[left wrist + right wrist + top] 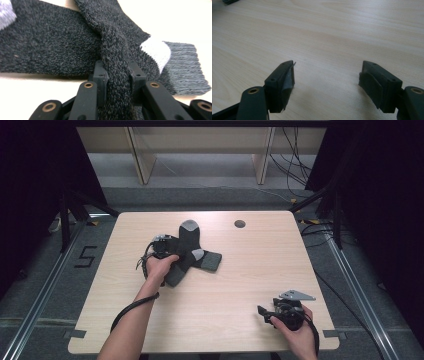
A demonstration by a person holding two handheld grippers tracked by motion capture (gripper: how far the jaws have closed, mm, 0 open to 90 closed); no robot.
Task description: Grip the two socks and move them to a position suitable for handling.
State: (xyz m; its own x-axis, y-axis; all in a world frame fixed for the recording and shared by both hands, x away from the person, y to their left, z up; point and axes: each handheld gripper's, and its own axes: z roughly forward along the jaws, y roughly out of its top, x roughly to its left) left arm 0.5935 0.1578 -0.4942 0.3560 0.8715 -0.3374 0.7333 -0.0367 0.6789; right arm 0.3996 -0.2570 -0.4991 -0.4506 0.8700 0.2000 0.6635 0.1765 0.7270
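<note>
Socks lie crossed near the middle of the frame in the high view: one dark grey sock (187, 241) runs from its pale toe at the top down toward lower left, the other sock (207, 260) lies across it, its ribbed cuff pointing right. Both are charcoal knit with light grey patches at toe and heel. The left gripper (117, 75) has its jaws clamped on a bunched fold of the upper sock. The right gripper (325, 82) hovers at lower right, jaws spread wide over bare wood. The table (260, 270) is pale wood with a round cable hole (240, 224); grey floor and dark curtains surround it.
</note>
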